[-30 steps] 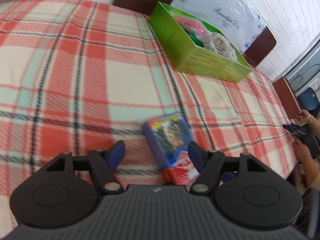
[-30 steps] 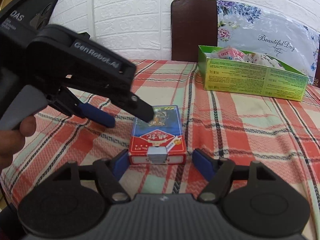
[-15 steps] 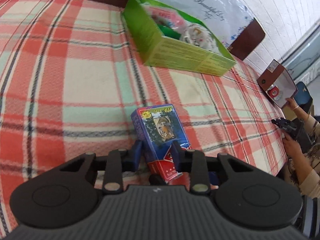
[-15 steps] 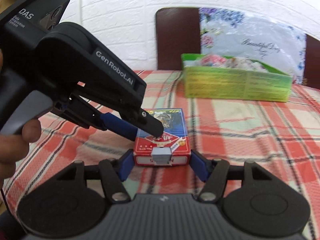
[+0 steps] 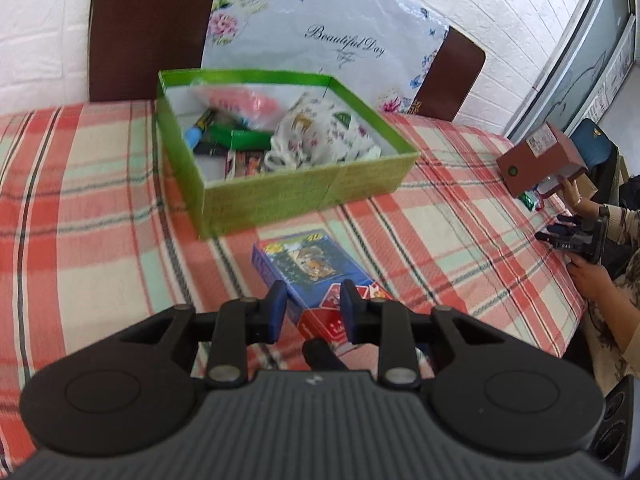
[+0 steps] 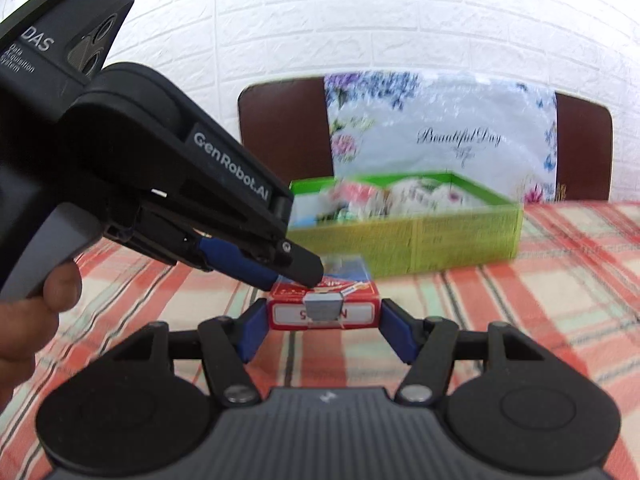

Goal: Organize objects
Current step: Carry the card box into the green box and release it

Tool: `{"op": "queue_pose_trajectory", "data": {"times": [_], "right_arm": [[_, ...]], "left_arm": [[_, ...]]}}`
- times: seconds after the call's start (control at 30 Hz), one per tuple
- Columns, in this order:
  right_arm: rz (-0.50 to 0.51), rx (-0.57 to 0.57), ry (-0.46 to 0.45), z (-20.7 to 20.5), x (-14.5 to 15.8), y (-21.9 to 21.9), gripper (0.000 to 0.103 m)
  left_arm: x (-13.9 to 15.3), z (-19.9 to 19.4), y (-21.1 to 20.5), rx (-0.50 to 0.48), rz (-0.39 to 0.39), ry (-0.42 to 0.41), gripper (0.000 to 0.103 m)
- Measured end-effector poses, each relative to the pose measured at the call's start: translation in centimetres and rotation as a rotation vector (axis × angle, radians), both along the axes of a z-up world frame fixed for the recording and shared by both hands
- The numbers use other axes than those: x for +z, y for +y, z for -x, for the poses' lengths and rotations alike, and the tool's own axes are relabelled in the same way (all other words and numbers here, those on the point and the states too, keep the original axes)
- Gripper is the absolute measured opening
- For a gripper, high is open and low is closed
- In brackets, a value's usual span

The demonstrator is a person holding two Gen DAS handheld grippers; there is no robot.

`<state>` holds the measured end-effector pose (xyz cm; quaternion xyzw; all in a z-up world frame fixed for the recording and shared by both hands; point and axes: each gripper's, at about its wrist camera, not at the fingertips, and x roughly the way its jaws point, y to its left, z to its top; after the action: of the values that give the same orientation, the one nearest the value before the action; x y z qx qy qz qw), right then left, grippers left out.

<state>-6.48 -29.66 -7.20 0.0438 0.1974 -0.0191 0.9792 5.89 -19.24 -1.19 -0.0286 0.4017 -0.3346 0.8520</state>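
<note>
Card box [image 5: 316, 276] lifted nearer green box [image 5: 288, 196], pointing toward it, gripped by both tongs [image 5: 313, 312] [image 6: 323, 326].

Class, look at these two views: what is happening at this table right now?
A person holds a gripper in each hand, and both work on one pack of playing cards. The left gripper has just closed on the pack's sides; the right gripper brackets its red end, seemingly gripping it. The pack sits just in front of the green box, already holding a few items, on the plaid tablecloth, so it probably goes in there next.
</note>
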Motion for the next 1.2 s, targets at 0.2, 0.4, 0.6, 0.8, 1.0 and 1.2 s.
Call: {"op": "queue_pose_trajectory", "data": {"times": [0.2,0.4,0.6,0.8,1.0,1.2], "right_arm": [[0.062,0.021,-0.066,-4.2,1.5,0.3,0.060],[0.089,-0.037,-0.150,-8.9,3.3,-1.2,0.060],[0.019,-0.063,-0.182,-11.8,3.8,-4.6,0.060],[0.011,-0.058,-0.193,-14.9,4.3,-5.8,0.060],[0.097,-0.033,-0.201,-18.6,4.8,-5.8,0.072],[0.017,-0.049,-0.215,-14.6,5.1,-6.1,0.071]], "left_arm": [[3.3,-2.6,-3.0,-0.070,0.020,-0.083,0.016],[6.5,-5.8,-3.9,-0.047,0.061,-0.161,0.016],[5.9,-9.7,-0.4,0.131,0.132,-0.070,0.039],[3.8,-11.5,-0.7,0.197,0.163,0.034,0.044],[5.3,-12.2,-0.5,0.297,0.138,-0.056,0.048],[4.9,-10.1,-0.3,0.278,0.062,-0.115,0.048]]}}
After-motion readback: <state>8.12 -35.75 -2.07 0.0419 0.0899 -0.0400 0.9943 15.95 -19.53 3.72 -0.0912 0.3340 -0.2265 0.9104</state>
